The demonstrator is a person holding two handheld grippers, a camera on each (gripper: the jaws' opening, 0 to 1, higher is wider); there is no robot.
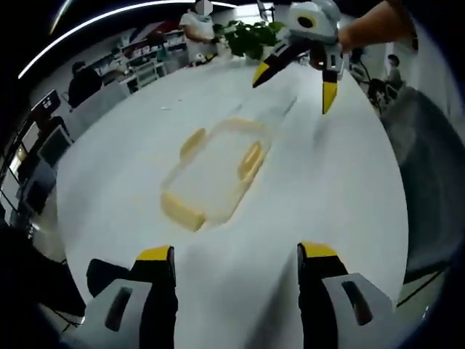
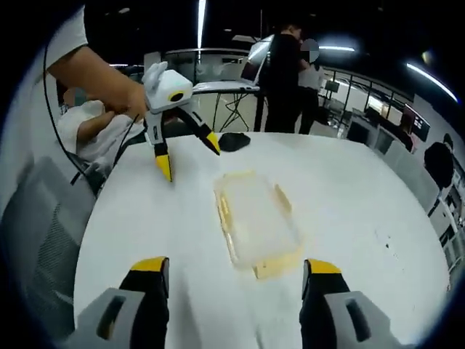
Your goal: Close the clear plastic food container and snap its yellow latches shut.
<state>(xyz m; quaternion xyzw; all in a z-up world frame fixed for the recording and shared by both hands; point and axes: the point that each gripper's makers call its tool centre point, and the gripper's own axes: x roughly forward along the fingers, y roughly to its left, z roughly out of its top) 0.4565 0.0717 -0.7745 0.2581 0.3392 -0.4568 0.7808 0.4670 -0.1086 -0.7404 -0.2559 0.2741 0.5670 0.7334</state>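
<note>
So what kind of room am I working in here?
Probably an open-plan office or lab. The container sits on a large white table; behind it are people standing by glass partitions, desks with monitors, a potted plant and strip ceiling lights.

White table (image 2: 378, 211), plant (image 1: 251, 35), black obj (image 2: 234, 141), ppl standing behind.
</note>
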